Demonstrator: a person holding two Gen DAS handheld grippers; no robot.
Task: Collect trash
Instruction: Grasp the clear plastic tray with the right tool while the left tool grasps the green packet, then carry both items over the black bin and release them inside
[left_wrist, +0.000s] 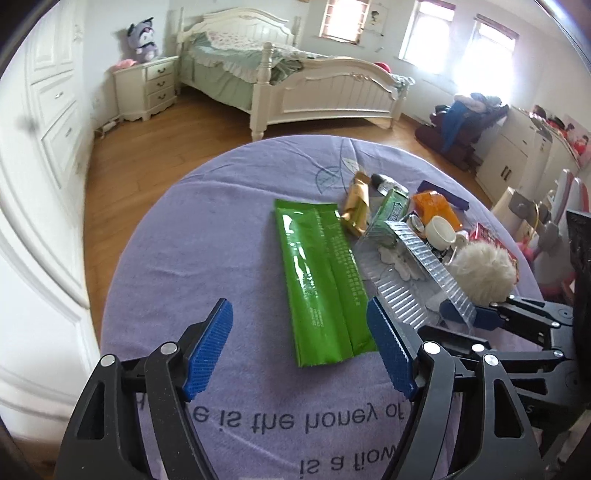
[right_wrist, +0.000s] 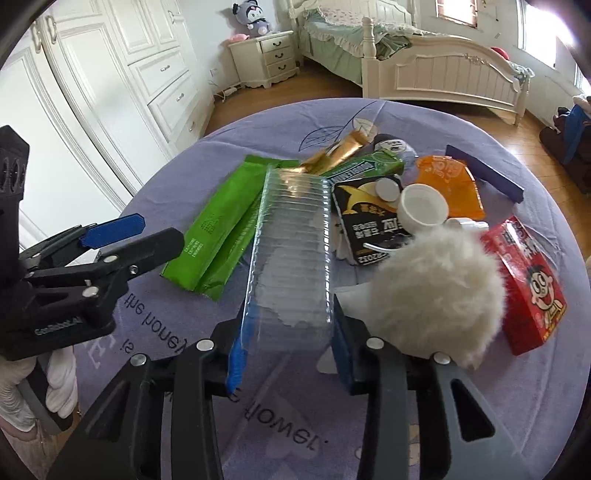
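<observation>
While clamped, clear ribbed tray (right_wrist: 291, 254) empty.

The purple tablecloth (left_wrist: 221, 229) reads "is the honey of"; the green gum pack (right_wrist: 364, 166) reads "DOUBLEMINT".

Round table under lilac cloth (left_wrist: 192, 236): green foil pouch (left_wrist: 321, 280) lying flat, its near end between the spread blue pads of the left gripper (left_wrist: 300, 343); ribbed clear plastic tray (left_wrist: 410, 273), white cup (left_wrist: 440, 230) and fluffy white ball (left_wrist: 482, 271) alongside.
</observation>
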